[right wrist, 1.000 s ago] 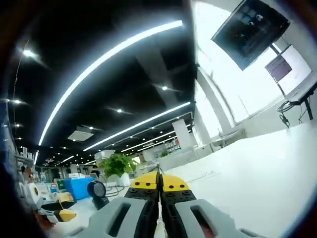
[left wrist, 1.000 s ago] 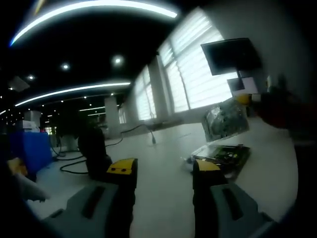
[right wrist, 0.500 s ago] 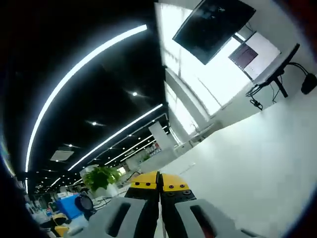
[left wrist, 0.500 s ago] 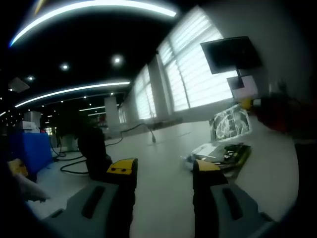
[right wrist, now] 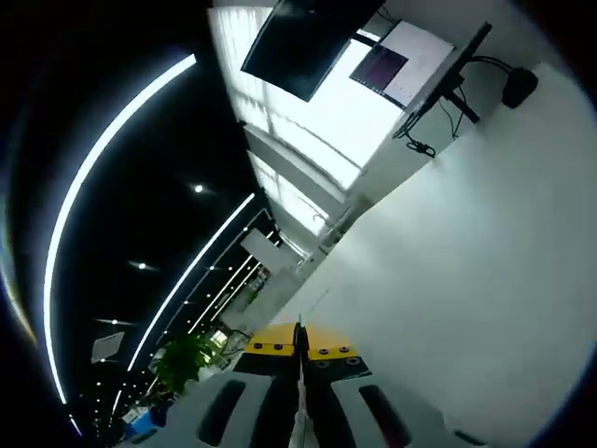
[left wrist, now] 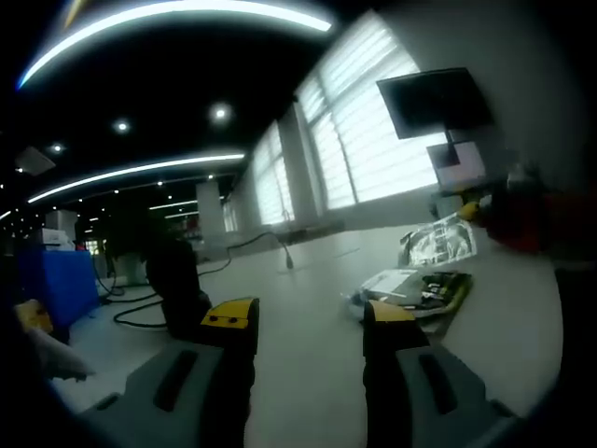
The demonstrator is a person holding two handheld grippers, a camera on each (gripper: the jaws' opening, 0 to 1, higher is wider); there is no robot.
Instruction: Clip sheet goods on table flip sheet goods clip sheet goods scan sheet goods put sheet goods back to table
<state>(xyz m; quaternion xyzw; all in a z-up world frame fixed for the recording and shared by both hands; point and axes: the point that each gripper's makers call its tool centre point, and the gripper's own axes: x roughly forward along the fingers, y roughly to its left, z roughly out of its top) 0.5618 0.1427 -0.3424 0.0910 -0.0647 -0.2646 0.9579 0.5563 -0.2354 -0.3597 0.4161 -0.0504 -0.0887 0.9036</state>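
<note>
Broadly, bare white tabletop stretches ahead of the left gripper, whose yellow-tipped jaws stand apart. Right of them lies a stack of dark bagged sheets; beyond, a clear shiny plastic-wrapped sheet hangs pinched in the right gripper, jaws closed, near a dark wall screen.

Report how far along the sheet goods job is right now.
Done: one sheet is clipped and lifted off the table. In hand: the right gripper is shut on it, holding it above the pile; the left gripper is open and empty. Whether flip and scan are done cannot be told. Left: putting it back on the table.
</note>
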